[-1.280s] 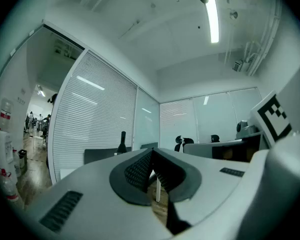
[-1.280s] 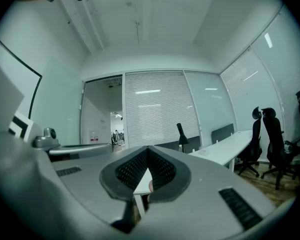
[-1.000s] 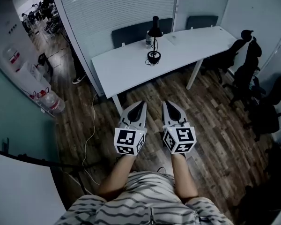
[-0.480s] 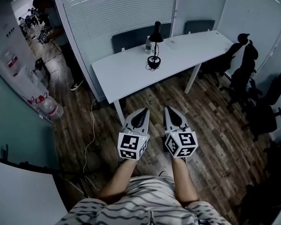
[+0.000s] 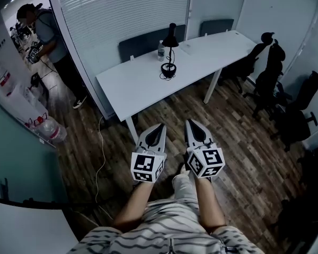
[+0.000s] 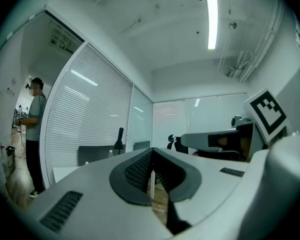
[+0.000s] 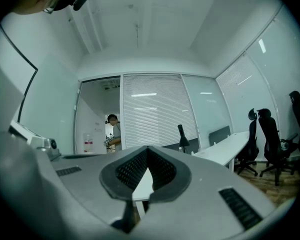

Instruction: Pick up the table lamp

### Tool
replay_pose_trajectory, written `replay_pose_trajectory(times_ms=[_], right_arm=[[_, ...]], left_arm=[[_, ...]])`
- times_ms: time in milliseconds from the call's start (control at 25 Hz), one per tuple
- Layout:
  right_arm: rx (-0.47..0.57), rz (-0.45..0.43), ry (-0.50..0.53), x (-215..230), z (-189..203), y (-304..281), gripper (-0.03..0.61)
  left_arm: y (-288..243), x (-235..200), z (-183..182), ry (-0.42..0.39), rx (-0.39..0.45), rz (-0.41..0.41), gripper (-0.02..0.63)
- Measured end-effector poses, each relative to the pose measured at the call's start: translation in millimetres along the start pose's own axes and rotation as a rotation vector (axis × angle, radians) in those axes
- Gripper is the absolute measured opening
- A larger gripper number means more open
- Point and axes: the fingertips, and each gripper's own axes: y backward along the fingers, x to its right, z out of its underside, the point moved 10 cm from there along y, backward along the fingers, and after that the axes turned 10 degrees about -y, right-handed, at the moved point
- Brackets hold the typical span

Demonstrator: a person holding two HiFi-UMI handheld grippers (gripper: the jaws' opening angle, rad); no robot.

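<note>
A black table lamp stands upright on the white table, its round base wrapped in cord. It also shows small and far off in the left gripper view as the lamp and in the right gripper view as the lamp. My left gripper and right gripper are held side by side over the wooden floor, well short of the table, pointing toward it. Both are shut with nothing in them: the left gripper and right gripper tips meet.
A small bottle stands beside the lamp. Dark chairs sit behind the table and black office chairs line the right side. A person stands in the doorway at left, near water jugs. A cable runs over the floor.
Both grippers have moved a little toward the table, staying shut. The person at the left doorway has stepped further into view.
</note>
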Motion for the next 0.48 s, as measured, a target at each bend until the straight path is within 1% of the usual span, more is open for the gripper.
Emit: replay_pose_trajectory(times_ms=[200, 480], right_arm=[[-0.001, 0.0, 0.007, 21, 5, -30, 0.005], [0.013, -0.005, -0.007, 72, -7, -90, 0.005]], left_arm=[[-32, -14, 7, -0.012, 0.015, -0.025, 0.008], [-103, -39, 13, -0.021, -0.001, -0.03, 0.008]])
